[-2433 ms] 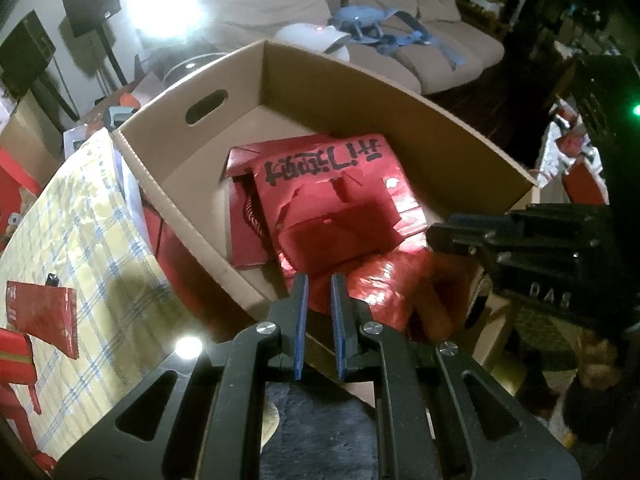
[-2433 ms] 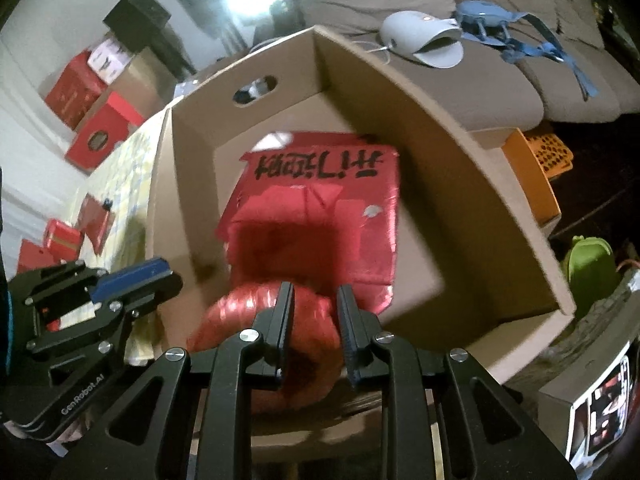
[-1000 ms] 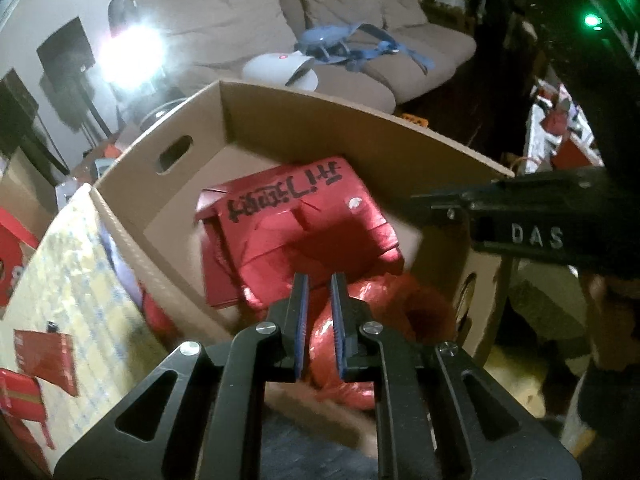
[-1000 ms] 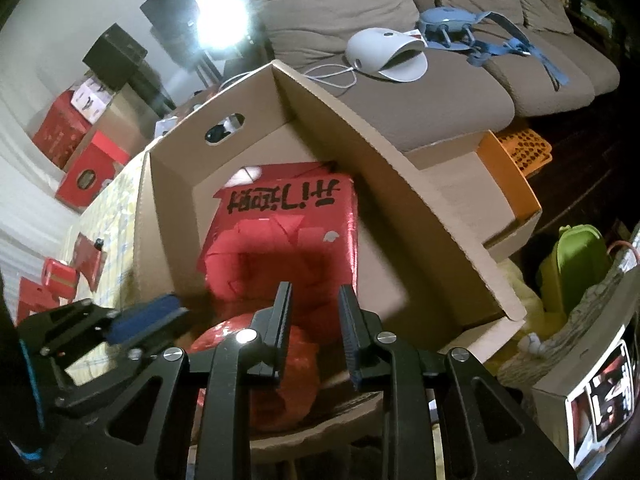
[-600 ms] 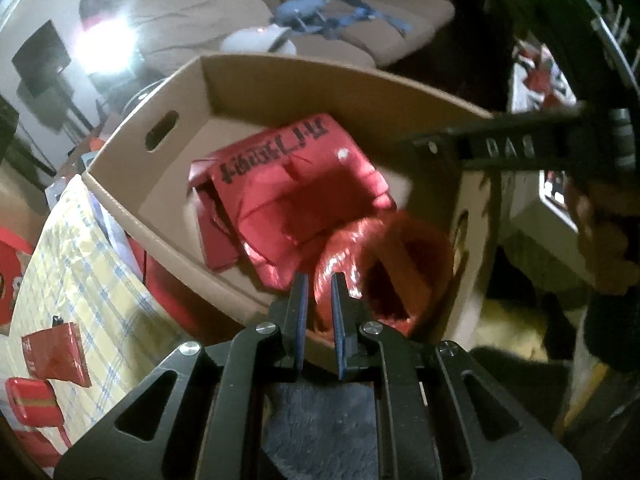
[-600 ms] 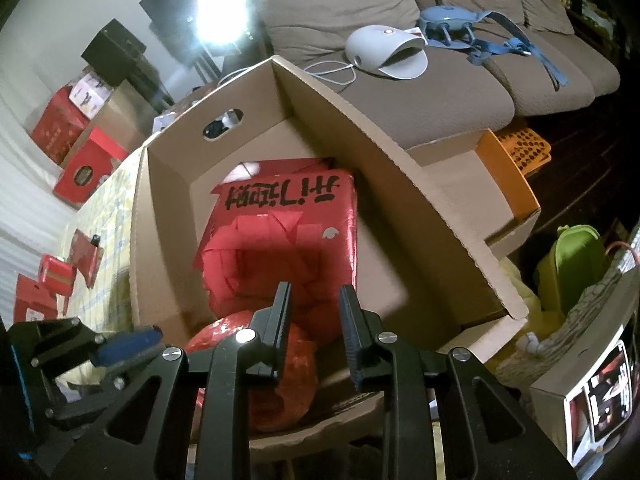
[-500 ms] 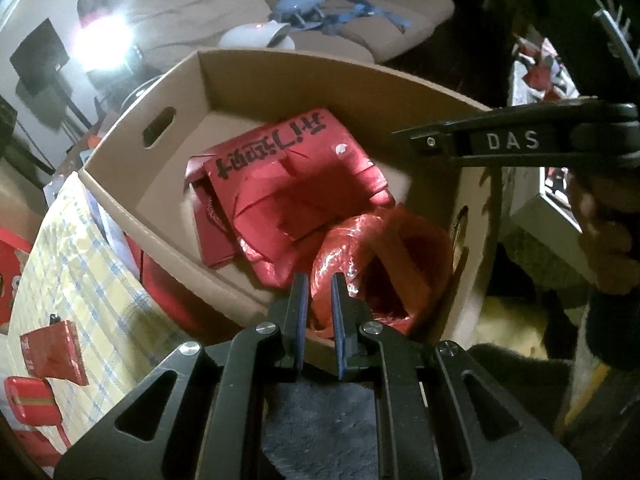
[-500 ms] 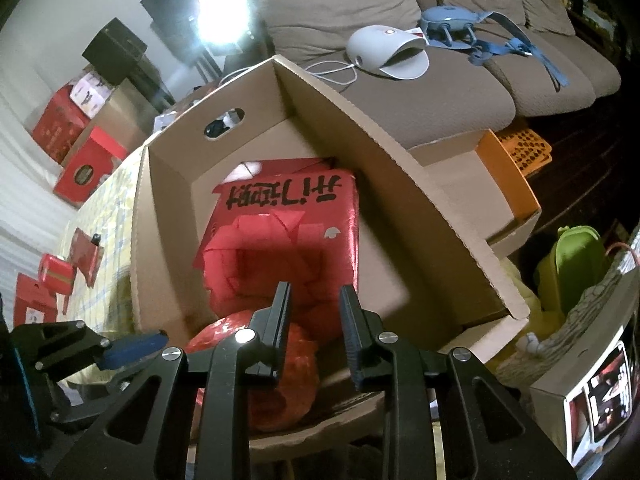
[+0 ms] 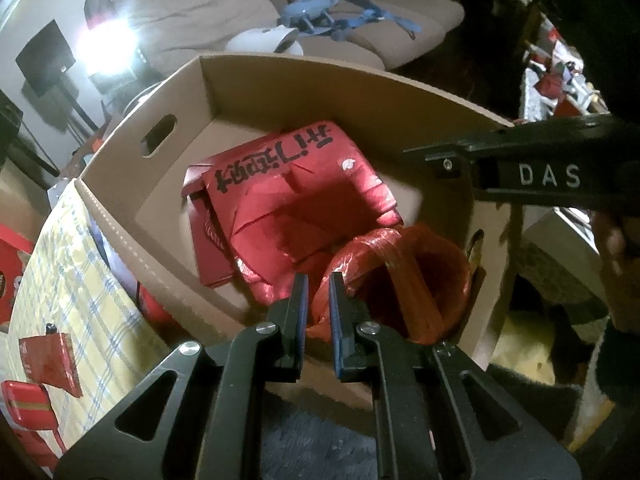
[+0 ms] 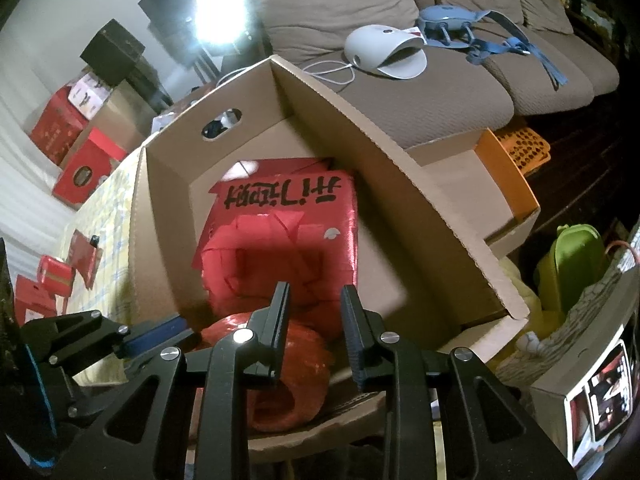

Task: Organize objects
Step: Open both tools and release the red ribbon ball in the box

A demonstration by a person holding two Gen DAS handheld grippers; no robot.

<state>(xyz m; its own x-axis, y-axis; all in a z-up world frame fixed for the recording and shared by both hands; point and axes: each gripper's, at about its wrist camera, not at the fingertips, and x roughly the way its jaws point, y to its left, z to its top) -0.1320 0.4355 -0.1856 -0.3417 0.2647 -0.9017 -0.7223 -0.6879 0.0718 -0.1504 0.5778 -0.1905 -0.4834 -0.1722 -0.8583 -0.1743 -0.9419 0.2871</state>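
The left gripper [image 9: 318, 280] hung above the near wall of the cardboard box [image 9: 360, 92], its blue-padded jaws drawn in to a thin slit with nothing between them; the red roll [image 9: 400, 276] showed just beyond the tips, but no pad pressed on it. Left of the box, in the left wrist view, a yellow checked cloth [image 9: 80, 280] carried a few small red packets [image 9: 48, 356]. Inside the box a red paper bag [image 9: 304, 200] with black brush writing lay flat on the floor, and the roll, a ring of glossy red plastic with an open core, sat in the near right corner, leaning against the bag's near edge. Further right in that view the other tool crossed the frame as a dark bar lettered DAS, held by a hand [image 9: 612, 240].

From the right wrist view, the left tool appeared low on the left, then the right gripper [image 10: 314, 294] with its jaws a narrow gap apart, wider than the left pair, and empty; the roll lay below and behind its left finger [image 10: 280, 304], whether touching it I cannot tell. Beyond the box stood a beige sofa [image 10: 440, 92] bearing a white device [image 10: 380, 52] and a blue harness [image 10: 472, 24], with an orange crate [image 10: 516, 148] and a green container [image 10: 572, 264] on the right
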